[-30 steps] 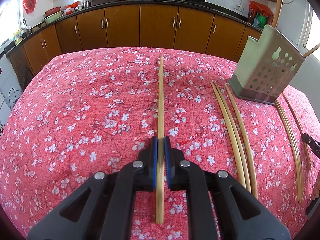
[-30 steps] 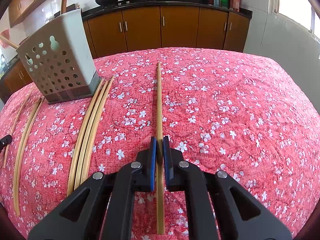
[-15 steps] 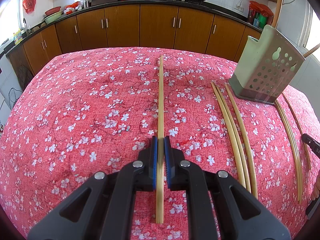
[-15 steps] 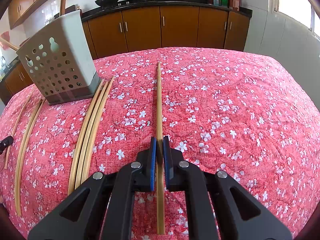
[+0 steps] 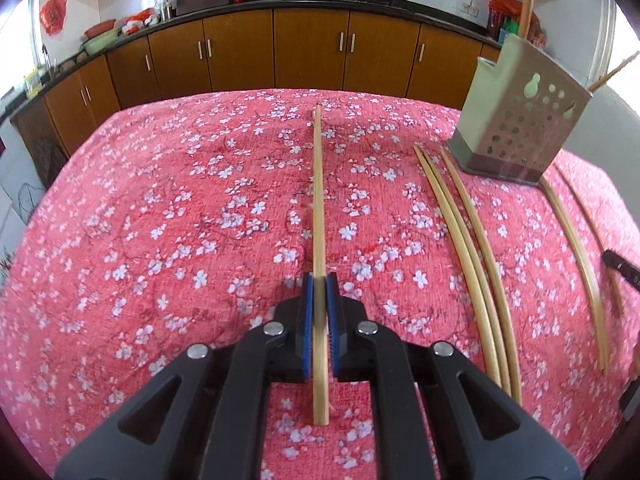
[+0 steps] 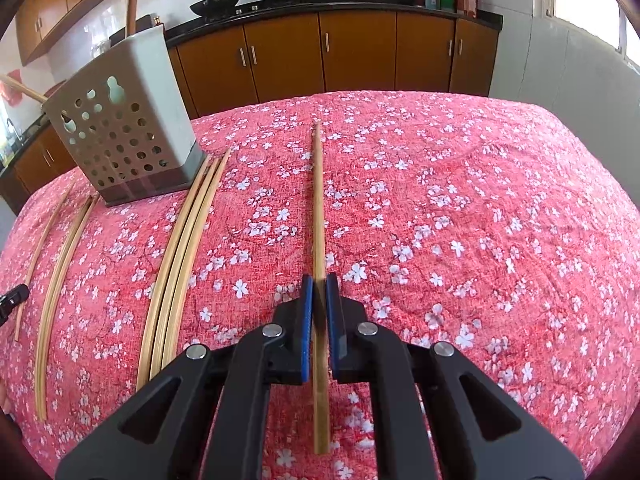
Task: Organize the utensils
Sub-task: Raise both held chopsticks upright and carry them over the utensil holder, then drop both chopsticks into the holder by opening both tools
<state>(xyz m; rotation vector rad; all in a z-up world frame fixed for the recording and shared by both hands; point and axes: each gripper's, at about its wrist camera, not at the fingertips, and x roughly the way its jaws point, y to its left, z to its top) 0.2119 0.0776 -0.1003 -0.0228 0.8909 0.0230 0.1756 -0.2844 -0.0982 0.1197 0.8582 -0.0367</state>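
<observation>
In the left wrist view a bamboo chopstick (image 5: 318,200) runs straight away from me over the red flowered tablecloth (image 5: 160,240). My left gripper (image 5: 319,280) is shut on it, blue pads (image 5: 306,312) pressing both sides near its near end. In the right wrist view my right gripper (image 6: 319,280) is shut the same way on a second chopstick (image 6: 318,208). The grey perforated utensil holder (image 5: 520,120) (image 6: 128,132) stands upright between the two grippers, with a long stick and a thin stick poking out. Whether the held chopsticks touch the cloth I cannot tell.
Several loose chopsticks (image 5: 468,240) (image 6: 184,252) lie beside the holder, more on its other side (image 5: 576,248) (image 6: 60,280). A bit of the other gripper shows at each frame edge (image 5: 622,270) (image 6: 12,300). Brown kitchen cabinets (image 5: 312,52) stand behind the table.
Both grippers stay shut on their chopsticks in the same place. Only the views have shifted very slightly.
</observation>
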